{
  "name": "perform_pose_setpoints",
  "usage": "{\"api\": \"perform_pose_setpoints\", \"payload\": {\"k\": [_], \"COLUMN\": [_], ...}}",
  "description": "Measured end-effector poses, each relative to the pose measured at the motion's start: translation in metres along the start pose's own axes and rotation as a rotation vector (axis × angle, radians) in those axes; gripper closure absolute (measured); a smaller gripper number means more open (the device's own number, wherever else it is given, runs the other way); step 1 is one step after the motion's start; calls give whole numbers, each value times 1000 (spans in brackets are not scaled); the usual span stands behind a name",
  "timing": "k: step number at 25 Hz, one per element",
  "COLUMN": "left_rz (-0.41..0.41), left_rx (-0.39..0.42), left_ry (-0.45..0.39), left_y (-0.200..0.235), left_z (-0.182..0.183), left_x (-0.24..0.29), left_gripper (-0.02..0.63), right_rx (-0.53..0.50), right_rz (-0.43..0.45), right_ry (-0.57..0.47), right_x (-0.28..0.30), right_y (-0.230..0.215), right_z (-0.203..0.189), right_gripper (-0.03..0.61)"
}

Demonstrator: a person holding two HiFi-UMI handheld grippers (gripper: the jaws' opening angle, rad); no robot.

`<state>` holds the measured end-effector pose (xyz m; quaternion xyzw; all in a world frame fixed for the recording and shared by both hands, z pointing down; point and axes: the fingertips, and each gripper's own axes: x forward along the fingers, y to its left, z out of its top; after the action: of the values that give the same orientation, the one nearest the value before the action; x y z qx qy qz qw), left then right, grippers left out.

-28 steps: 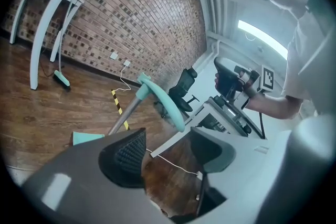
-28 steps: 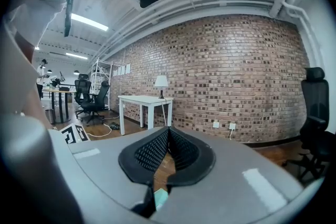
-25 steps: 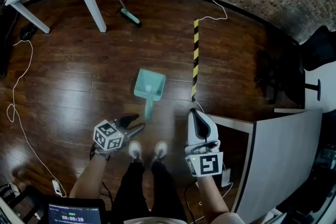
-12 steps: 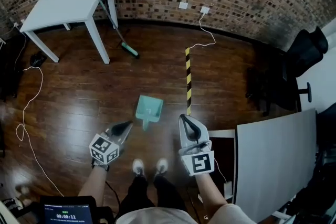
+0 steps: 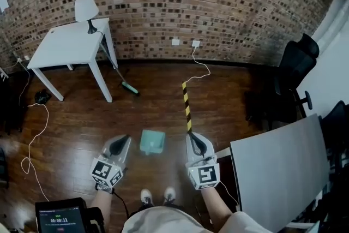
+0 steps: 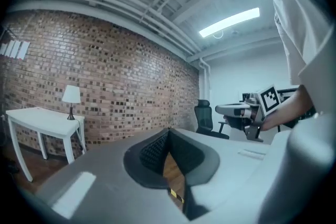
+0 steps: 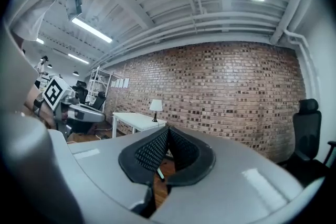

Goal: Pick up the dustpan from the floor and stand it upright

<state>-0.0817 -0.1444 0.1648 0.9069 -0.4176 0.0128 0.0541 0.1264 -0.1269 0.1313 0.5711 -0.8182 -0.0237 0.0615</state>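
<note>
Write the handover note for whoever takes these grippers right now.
Left gripper: shut, empty, held level.
Right gripper: shut, empty, held level.
Dustpan: on the wood floor between the two grippers, apparently lying flat, touched by neither.
Done: nothing that shows.
Left: open a gripper, reach down, grasp the dustpan, stand it upright.

dustpan (image 5: 152, 141): showing blurred, handle barely readable | broom (image 5: 129, 87): handle's far end getting lost against the white table (image 5: 62, 43) | tablet (image 5: 59, 220): being cut by the near edge, screen print too small to read | grey board (image 5: 275, 172): hiding the floor at near right, running off the edge
</note>
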Motion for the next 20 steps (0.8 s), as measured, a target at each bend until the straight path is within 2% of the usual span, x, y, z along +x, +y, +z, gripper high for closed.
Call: {"api": "perform_pose_setpoints", "payload": {"k": [4, 8, 15, 20], "left_rz": [42, 44, 54, 58], "left_rx": [-15, 37, 77, 74], "left_ry": [-70, -108, -147, -142], "left_y": [-10, -19, -25, -24], "left_z": [46, 73, 108, 107], "left_x": [-12, -23, -40, -51], "left_gripper": [612, 612, 612, 612], "right_rx": [37, 25, 9, 12], "right_rz": [-13, 33, 92, 88], "right_ry": [-17, -49, -74, -74], "right_x": [-11, -16, -25, -31], "right_y": [2, 16, 18, 26], "right_z": [19, 38, 71, 77], "right_gripper": [565, 565, 565, 565]}}
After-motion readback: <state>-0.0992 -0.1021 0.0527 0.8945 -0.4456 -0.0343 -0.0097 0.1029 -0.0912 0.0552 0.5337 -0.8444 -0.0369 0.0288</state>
